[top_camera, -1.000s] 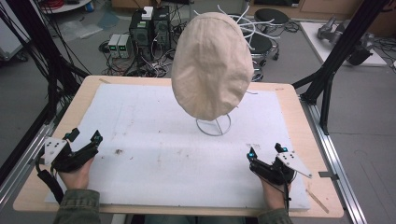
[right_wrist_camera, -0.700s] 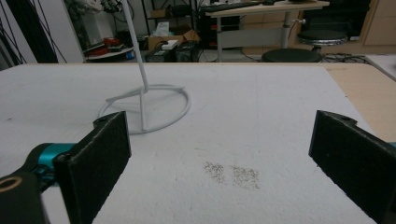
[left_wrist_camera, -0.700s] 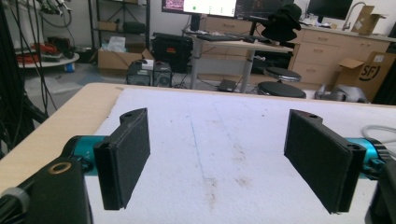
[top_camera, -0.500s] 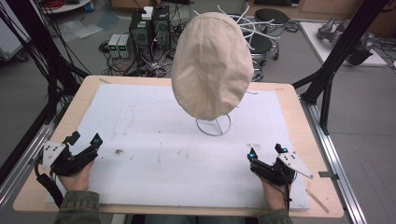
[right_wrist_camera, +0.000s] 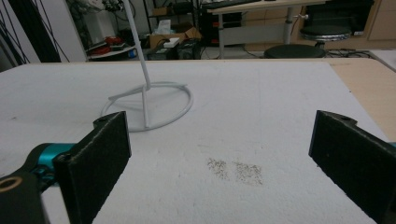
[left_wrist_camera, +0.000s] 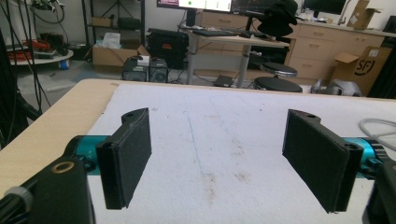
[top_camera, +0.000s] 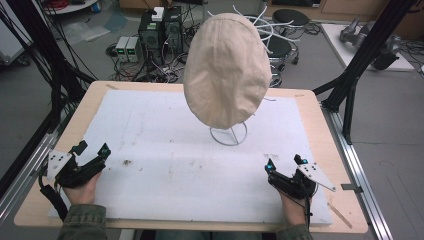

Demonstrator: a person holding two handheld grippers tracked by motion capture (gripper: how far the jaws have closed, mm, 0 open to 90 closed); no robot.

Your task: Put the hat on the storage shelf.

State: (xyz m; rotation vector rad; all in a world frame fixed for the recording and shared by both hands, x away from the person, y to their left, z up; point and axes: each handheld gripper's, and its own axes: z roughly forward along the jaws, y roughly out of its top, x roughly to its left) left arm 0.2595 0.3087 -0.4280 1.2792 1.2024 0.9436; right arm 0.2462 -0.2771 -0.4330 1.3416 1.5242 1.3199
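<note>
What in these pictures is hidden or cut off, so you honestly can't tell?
- High view: the beige cap covers the upper white wire stand, so how it hangs is unknown.
- Right gripper view: the stand's pole leaves the top edge.
- Left gripper view: the stand's base ring is cut by the right edge.
- High view: the person's hands sit mostly under the left gripper and right gripper.

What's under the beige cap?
The cap sits on a white wire stand; its ring base rests on the white mat. The stand's top is covered by the cap.
</note>
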